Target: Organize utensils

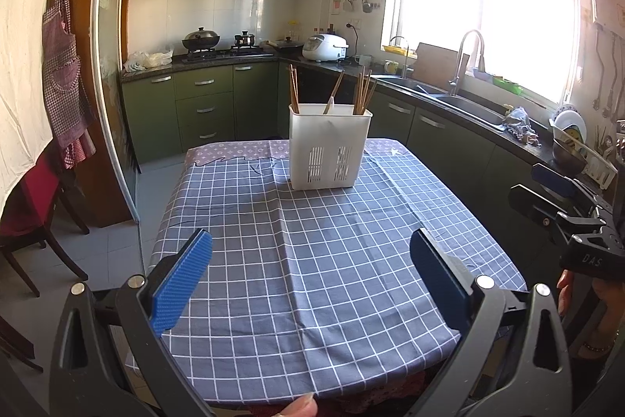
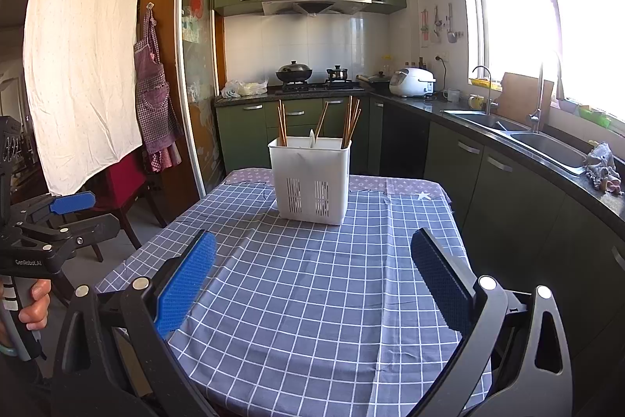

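A white plastic utensil holder (image 1: 329, 150) stands upright at the far end of the table, also in the right wrist view (image 2: 310, 180). Several wooden chopsticks (image 1: 363, 90) (image 2: 350, 122) stand in it, and a white spoon handle (image 2: 311, 138) shows at its rim. My left gripper (image 1: 312, 256) is open and empty above the near half of the table. My right gripper (image 2: 312, 260) is open and empty, also over the near half. Each gripper shows at the edge of the other's view, the right one (image 1: 547, 194) and the left one (image 2: 74, 210).
The table has a blue checked cloth (image 1: 312, 241) (image 2: 312, 280). A red chair (image 2: 125, 182) stands left of the table. Green cabinets, a stove with a wok (image 2: 293, 71), a rice cooker (image 2: 414, 82) and a sink (image 2: 547, 139) line the back and right.
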`<state>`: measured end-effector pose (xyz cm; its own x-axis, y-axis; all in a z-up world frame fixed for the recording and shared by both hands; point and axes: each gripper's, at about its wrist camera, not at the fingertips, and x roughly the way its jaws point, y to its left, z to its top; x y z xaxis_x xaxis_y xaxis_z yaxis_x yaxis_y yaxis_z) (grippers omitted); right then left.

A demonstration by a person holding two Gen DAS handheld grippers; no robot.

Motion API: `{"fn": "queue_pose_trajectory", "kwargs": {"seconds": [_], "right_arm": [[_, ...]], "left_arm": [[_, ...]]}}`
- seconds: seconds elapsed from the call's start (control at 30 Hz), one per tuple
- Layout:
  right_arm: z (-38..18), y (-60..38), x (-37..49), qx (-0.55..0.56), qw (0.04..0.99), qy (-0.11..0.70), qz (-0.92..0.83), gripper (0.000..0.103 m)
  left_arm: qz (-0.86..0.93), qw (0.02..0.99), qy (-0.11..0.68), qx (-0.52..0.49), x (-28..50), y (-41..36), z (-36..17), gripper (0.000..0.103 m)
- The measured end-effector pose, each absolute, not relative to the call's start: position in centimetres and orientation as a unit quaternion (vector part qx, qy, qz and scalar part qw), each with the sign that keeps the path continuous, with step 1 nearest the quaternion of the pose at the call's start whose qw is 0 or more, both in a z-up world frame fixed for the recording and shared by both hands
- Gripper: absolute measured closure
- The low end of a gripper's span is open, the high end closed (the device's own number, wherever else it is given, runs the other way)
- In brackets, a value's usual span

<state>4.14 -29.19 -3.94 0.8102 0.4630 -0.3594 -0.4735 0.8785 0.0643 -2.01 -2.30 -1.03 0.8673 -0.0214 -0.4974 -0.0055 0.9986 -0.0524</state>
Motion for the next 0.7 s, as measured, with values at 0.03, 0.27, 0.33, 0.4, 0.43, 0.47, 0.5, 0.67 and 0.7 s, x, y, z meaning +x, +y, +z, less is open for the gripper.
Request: {"fn": "queue_pose_trajectory", "kwargs": {"seconds": [0.03,0.27,0.33,0.4,0.43,0.47,0.5,0.67,0.7], "right_arm": [[-3.95,-29.18,4.15,-0.014,0.951,0.186,0.246,0.005],[-4.09,-29.28,4.23,-0.013,0.951,0.187,0.246,0.005],[-4.13,-29.26,4.27,-0.013,0.951,0.188,0.247,0.005],[-4.22,-29.24,4.28,-0.013,0.95,0.189,0.247,0.005],[-4.26,-29.26,4.29,-0.013,0.95,0.189,0.247,0.005],[-4.29,-29.28,4.32,-0.013,0.95,0.19,0.247,0.005],[-4.31,-29.26,4.33,-0.013,0.95,0.19,0.247,0.005],[-4.57,-29.25,4.45,-0.013,0.95,0.193,0.246,0.005],[-4.61,-29.23,4.49,-0.013,0.95,0.194,0.246,0.005]], "left_arm": [[-0.007,0.965,0.259,-0.028,-1.97,-2.29,-1.04,0.007],[0.008,0.966,0.259,-0.013,-1.9,-2.65,-1.08,0.007],[0.021,0.966,0.258,-0.008,-1.89,-2.75,-1.08,0.007],[0.029,0.966,0.258,-0.002,-1.85,-2.87,-1.08,0.007],[0.028,0.965,0.259,-0.002,-1.8,-2.88,-1.09,0.007],[0.025,0.965,0.26,-0.002,-1.79,-2.86,-1.11,0.007],[0.024,0.965,0.262,-0.002,-1.74,-2.87,-1.17,0.007],[0.023,0.965,0.262,-0.005,-1.71,-2.85,-1.23,0.007],[0.022,0.965,0.262,-0.006,-1.69,-2.82,-1.25,0.007]]}}
